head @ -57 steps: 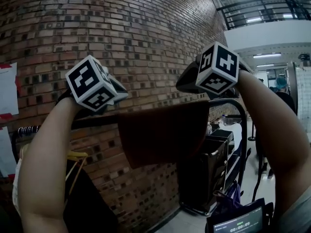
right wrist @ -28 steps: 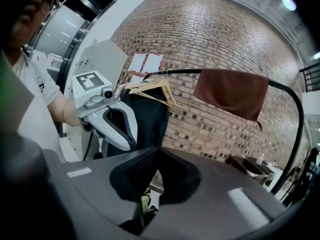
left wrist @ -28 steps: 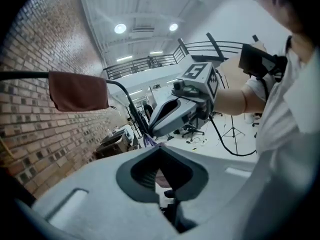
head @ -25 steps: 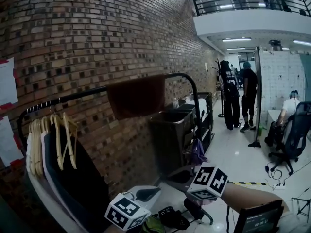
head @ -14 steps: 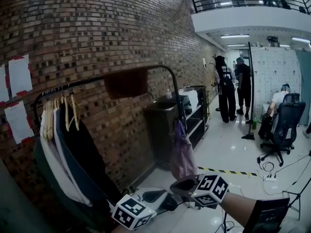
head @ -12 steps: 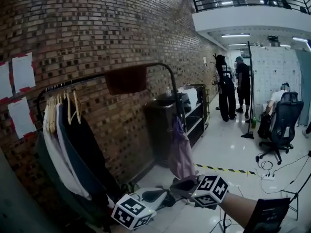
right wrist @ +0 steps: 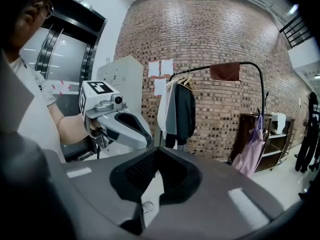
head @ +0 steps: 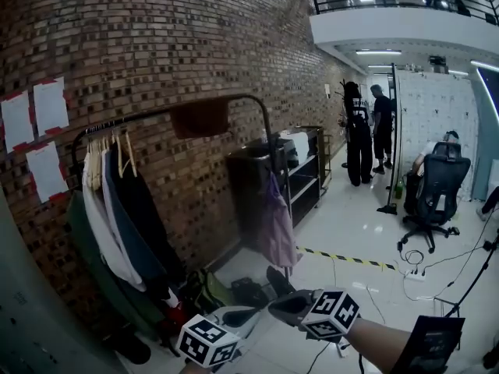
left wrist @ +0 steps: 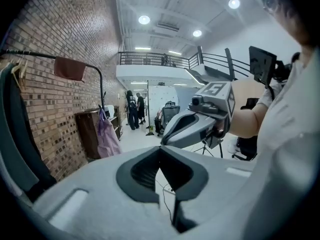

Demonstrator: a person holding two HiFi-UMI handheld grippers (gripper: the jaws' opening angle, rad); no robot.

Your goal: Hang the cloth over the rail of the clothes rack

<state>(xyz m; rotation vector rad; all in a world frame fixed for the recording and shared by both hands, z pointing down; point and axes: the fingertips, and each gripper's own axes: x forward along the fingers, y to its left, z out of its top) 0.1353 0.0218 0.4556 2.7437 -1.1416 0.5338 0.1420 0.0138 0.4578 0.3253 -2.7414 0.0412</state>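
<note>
Cloth: we find the brown cloth (head: 200, 118) draped over the rail (head: 148, 115) of the clothes rack, near the rail's right end, just before it bends down into the post (head: 274, 170). It hangs down on both sides.
Rail, left end: we note garments (head: 117, 201) on hangers, well apart from the cloth.
Right post: a purple bag (head: 277, 224) hangs low against it.
Left gripper (left wrist: 160, 150): we read its fingers as clenched tip to tip with nothing between them. It sits low in the head view, well below the rack.
Right gripper (right wrist: 159, 150): its fingers are likewise pressed together and empty. It is just beside the left one.
Backdrop: a brick wall (head: 156, 37) stands behind the rack.
</note>
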